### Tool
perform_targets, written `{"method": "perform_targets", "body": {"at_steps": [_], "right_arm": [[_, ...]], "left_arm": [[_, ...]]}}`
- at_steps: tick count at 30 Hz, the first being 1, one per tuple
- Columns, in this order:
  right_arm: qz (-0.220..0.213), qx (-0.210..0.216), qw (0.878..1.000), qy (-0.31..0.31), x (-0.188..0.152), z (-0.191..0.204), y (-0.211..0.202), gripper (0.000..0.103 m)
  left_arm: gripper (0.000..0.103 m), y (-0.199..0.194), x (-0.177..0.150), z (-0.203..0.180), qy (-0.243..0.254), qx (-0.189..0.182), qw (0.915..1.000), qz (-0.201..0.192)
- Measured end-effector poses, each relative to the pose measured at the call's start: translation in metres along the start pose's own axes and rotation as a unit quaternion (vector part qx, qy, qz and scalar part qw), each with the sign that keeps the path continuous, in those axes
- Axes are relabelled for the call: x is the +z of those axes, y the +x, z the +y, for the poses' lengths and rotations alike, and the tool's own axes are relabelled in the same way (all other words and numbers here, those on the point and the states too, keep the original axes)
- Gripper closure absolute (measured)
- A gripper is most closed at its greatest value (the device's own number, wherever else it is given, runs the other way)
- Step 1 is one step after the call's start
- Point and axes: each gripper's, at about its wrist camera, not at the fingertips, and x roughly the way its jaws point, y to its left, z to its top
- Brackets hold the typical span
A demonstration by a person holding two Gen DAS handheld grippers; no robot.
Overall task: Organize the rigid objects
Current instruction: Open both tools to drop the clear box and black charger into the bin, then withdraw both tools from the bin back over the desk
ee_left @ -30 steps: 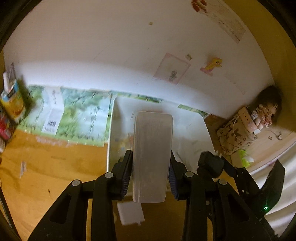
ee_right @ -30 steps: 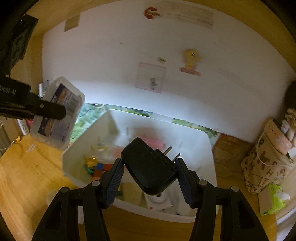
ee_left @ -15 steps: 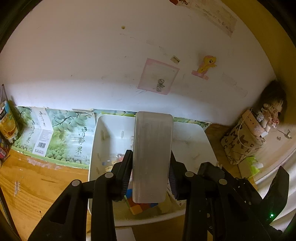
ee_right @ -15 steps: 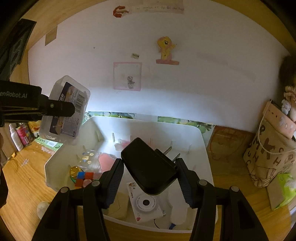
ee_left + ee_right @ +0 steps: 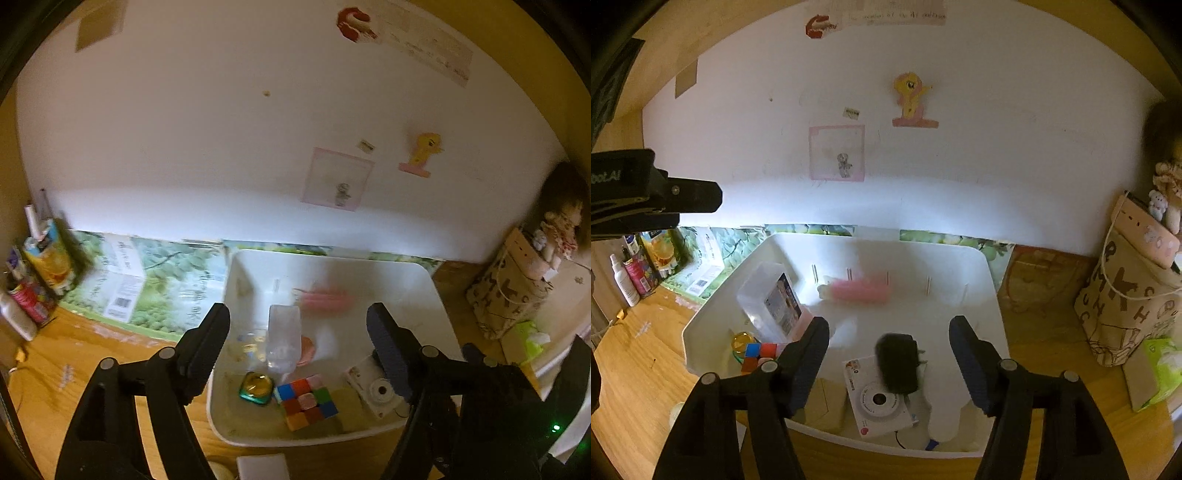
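Your white bin (image 5: 713, 325) sits on the wooden desk (image 5: 635, 369) against the white wall (image 5: 997, 147), and both grippers hang over its near rim. Your left gripper (image 5: 299, 347) has just been opening: its jaws stand wide apart with nothing pressed between them. The clear box (image 5: 282, 339) you held is free of the pads and lies inside the bin, tilted, at the left side; in the right wrist view it (image 5: 774, 302) leans label-up near the left wall. Your right gripper (image 5: 890, 350) has also just been opening, and its jaws are spread clear of the black charger (image 5: 897, 363), which shows blurred and rests on the white camera (image 5: 875, 402) in the bin's near part. A colour cube (image 5: 306, 400) lies near the front left corner, just beside a small amber piece (image 5: 256, 387). A blurred pink thing (image 5: 860, 290) lies by the bin's back wall.
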Motion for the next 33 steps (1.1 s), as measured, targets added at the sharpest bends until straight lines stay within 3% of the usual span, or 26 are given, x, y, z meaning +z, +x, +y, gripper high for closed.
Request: {"method": "perform_targets", "body": {"at_steps": [12, 20, 24, 33], "right_arm": [[-0.018, 0.021, 1.000, -0.008, -0.001, -0.006, -0.045, 0.027], [-0.004, 0.085, 0.996, 0.016, -0.009, -0.016, -0.068, 0.025], [0.008, 0.117, 0.993, 0.016, -0.014, -0.014, -0.073, 0.025], [0.062, 0.196, 0.979, 0.015, -0.031, -0.003, -0.061, 0.025]], "left_arm": [[0.023, -0.059, -0.023, 0.000, -0.032, 0.052, 0.9975, -0.035], [0.023, -0.103, -0.049, -0.006, -0.040, 0.120, 0.9902, -0.060], [0.023, -0.121, -0.064, -0.002, -0.063, 0.167, 0.9823, -0.058], [0.023, -0.147, -0.099, 0.012, -0.110, 0.233, 0.9652, -0.046]]}}
